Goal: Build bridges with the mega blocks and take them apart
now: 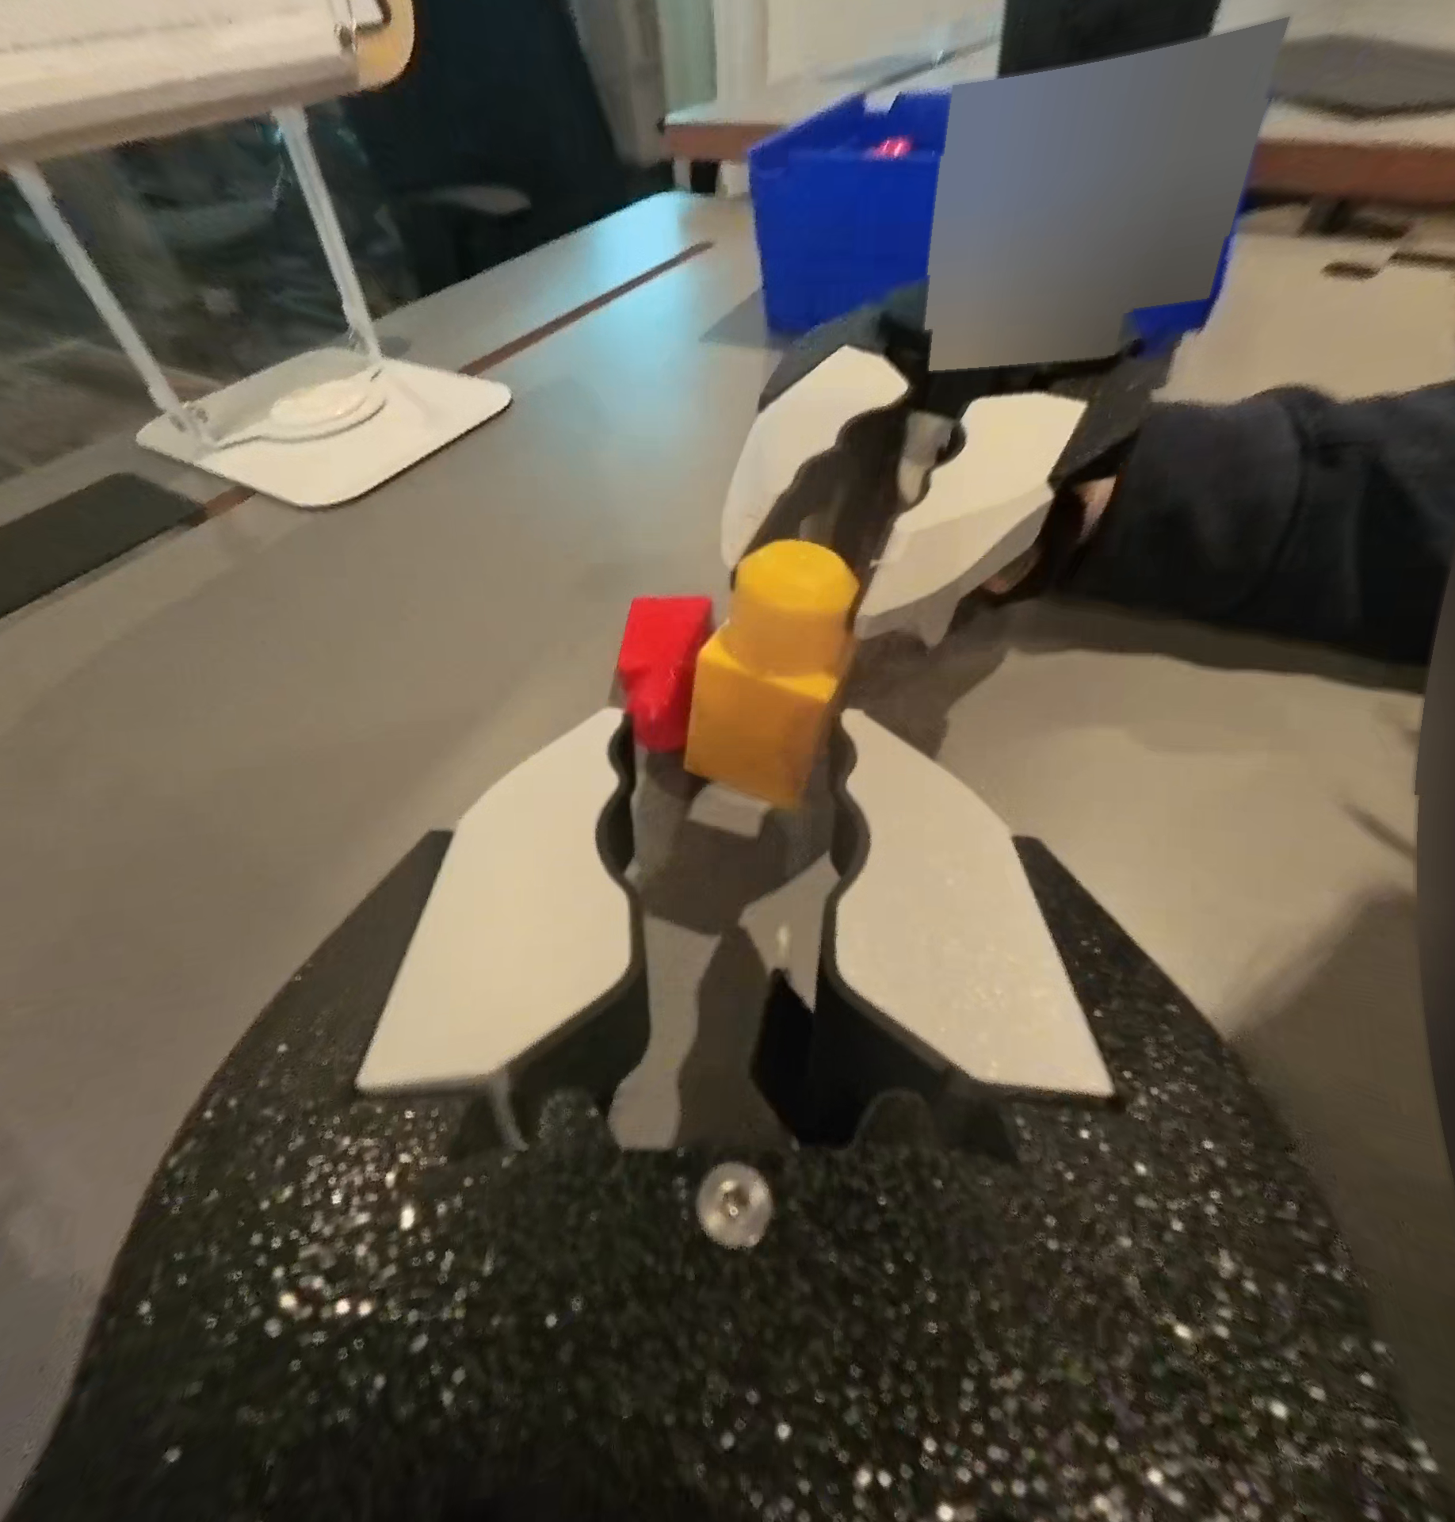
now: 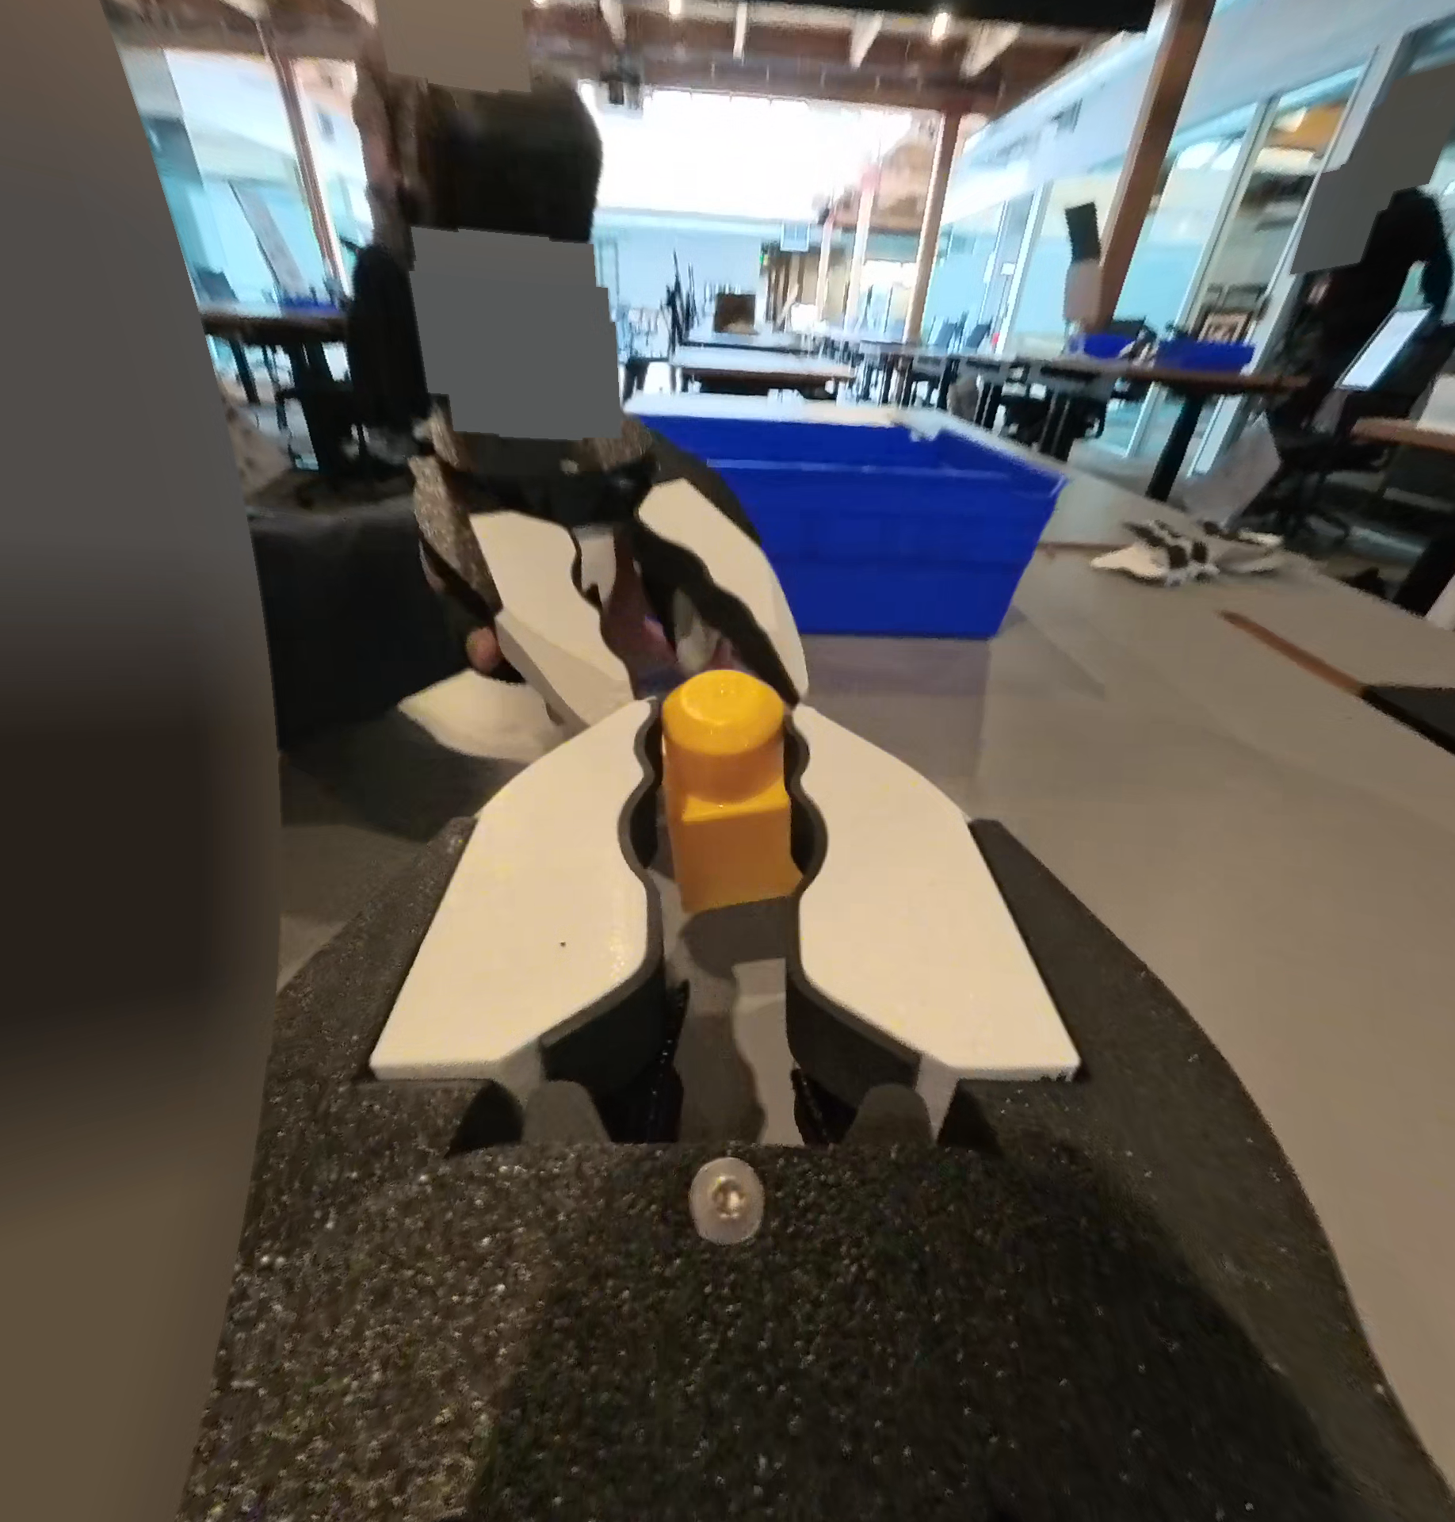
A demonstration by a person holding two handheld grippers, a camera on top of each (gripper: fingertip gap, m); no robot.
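In the right wrist view, my right gripper (image 2: 724,716) is shut on a yellow one-stud block (image 2: 728,832), stud up, above the grey table (image 2: 1119,782). In the left wrist view, the same yellow block (image 1: 761,700) sits between the tips of my left gripper (image 1: 732,725), whose jaws stand wider than the block. A red block (image 1: 662,659) is tilted just left of it, by the left fingertip. I cannot tell whether it is held or lying on the table. The two grippers face each other tip to tip. The left gripper's fingers (image 2: 543,593) show beyond the yellow stud.
A blue bin (image 1: 839,222) stands on the table behind the grippers and also shows in the right wrist view (image 2: 872,527). A white stand on clear legs (image 1: 329,420) is at the far left. A dark sleeve (image 1: 1284,494) lies to the right. Black-and-white items (image 2: 1185,552) lie at the far right. Less than 4 cm separates the two grippers' tips.
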